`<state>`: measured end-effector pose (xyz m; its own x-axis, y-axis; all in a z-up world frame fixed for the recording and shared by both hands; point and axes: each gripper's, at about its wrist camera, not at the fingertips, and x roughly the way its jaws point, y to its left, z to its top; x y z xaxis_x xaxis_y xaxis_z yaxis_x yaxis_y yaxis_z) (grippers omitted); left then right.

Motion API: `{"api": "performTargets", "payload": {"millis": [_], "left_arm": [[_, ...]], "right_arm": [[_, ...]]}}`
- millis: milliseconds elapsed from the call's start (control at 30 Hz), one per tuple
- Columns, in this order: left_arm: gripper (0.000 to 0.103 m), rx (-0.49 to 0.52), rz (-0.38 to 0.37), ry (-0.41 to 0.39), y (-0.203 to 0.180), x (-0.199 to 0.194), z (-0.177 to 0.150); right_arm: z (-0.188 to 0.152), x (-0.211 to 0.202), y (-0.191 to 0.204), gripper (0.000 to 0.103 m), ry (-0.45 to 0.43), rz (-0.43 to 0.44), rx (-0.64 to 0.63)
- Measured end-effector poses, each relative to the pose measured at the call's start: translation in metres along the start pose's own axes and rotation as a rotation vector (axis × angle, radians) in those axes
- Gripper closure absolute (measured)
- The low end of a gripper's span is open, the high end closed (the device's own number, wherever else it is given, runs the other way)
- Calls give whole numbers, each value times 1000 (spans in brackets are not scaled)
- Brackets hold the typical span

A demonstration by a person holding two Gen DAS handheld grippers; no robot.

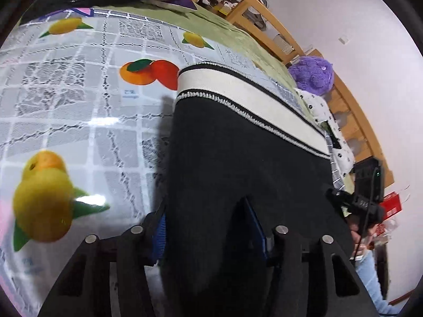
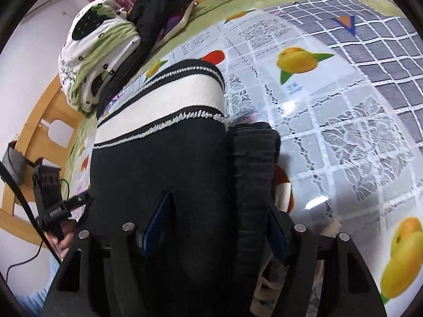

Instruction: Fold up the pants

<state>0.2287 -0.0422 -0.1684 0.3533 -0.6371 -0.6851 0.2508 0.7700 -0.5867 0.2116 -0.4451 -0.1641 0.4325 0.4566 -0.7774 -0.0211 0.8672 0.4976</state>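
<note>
We see the black pants (image 1: pixel 238 158) lying folded on the fruit-print tablecloth (image 1: pixel 79 111), their cream waistband (image 1: pixel 251 100) with black and white trim at the far end. In the right wrist view the same pants (image 2: pixel 164 163) show a thicker rolled edge (image 2: pixel 253 163) along their right side.

The left gripper (image 1: pixel 208 224) has dark cloth bunched between its blue-padded fingers (image 1: pixel 255 227); we judge it clamped on the pants, the fabric filling the gap. The right gripper (image 2: pixel 214 227) also straddles the cloth, one blue pad (image 2: pixel 158 219) lying against the fabric, but whether its jaws press or stand loose we cannot tell.

Each view catches the other gripper at the pants' edge, held in a hand (image 2: pixel 62 237).

Beyond the cloth a green bedspread (image 1: pixel 238 34) shows, with a purple plush toy (image 1: pixel 314 74), a wooden bed frame (image 1: pixel 351 105), and a bundle of white and green bedding (image 2: pixel 97 52) beside a black jacket (image 2: pixel 156 2).
</note>
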Motion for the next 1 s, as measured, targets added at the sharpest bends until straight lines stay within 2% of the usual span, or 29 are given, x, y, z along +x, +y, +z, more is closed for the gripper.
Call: {"api": "performTargets", "payload": {"millis": [67,167,233,333,500,633,767,800,900,1000], "left_arm": [[80,-2,-26,-14,-2,-4,-1],[85,13,-12,-49,-8,-21,-2],[86,-4,-16,-67,-9,-36,-4],[87,-21,9,-107,-4,-65,-3],[87,-24,135,-166,18,-120,-6],[85,-84,221,-150,43,-131,-15],[75,-94,295,-116,52,-114,-24],[73,-78,326,-111,48,-111,-26],[69,-22,397,-87,36,-111,-28],[66,23,442,-76,30,-119,-35]], "right_arm": [[4,-1,3,41,-5,-11,-3],[6,-15,20,56,-50,-53,-39],[9,-20,31,65,-58,-31,-36],[15,-17,54,69,-56,-6,-47],[13,11,105,71,-43,99,-95],[7,39,128,70,-15,121,-126],[0,58,132,63,0,9,-195],[-3,59,137,62,14,-46,-222],[-8,51,157,60,23,-164,-290],[-14,34,171,58,10,-233,-354]]}}
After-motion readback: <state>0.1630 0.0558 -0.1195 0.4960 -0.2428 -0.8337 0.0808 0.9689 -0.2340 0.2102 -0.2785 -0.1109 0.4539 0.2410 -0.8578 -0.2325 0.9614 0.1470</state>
